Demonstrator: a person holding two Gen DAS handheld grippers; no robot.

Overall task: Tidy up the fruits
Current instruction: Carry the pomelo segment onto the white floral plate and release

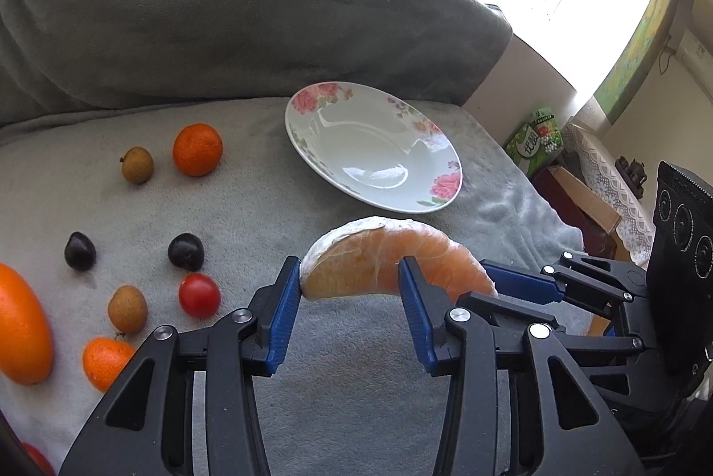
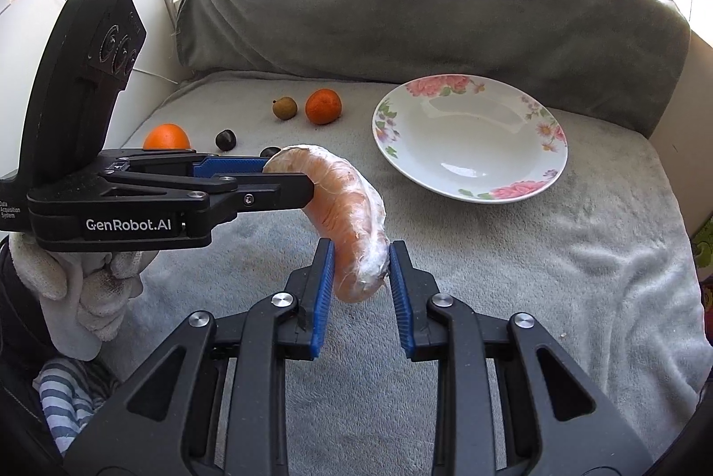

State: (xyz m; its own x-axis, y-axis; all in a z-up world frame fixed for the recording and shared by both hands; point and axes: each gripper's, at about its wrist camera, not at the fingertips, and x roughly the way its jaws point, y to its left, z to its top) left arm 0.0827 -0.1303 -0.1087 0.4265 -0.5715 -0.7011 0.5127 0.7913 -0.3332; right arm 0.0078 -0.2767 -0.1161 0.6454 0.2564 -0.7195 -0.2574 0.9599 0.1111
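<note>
1. A grey fleece blanket (image 1: pixel 356 409) covers a cushioned seat and its backrest, with a bright window behind.

2. Left wrist view: the left gripper (image 1: pixel 350 284) has its blue-padded jaws closed on one end of a peeled pomelo segment (image 1: pixel 387 262), a curved orange wedge wrapped in clear film and held clear of the blanket. The right gripper (image 1: pixel 503 284) enters from the right at the segment's far end. Beyond the segment lies a floral plate (image 1: pixel 428 133), white and tilted on the blanket, with nothing in it. To the left are scattered fruits: a mandarin (image 1: pixel 197 149) beside a longan (image 1: pixel 137 165), two dark chestnuts (image 1: pixel 80 251), a cherry tomato (image 1: pixel 199 295), a second longan (image 1: pixel 127 309), a second mandarin (image 1: pixel 104 362) and, at the frame edge, a large orange (image 1: pixel 22 324).

3. Right wrist view: the right gripper (image 2: pixel 361 280) clamps the near end of the pomelo segment (image 2: pixel 343 204), pads pressing both sides. The left gripper (image 2: pixel 267 173), held by a white-gloved hand (image 2: pixel 84 289), grips the other end from the left. The floral plate (image 2: pixel 552 159) sits further back and to the right, apart from the segment. Behind are a mandarin (image 2: pixel 323 106), a longan (image 2: pixel 285 107), a chestnut (image 2: pixel 226 140) and an orange (image 2: pixel 166 137).
</note>
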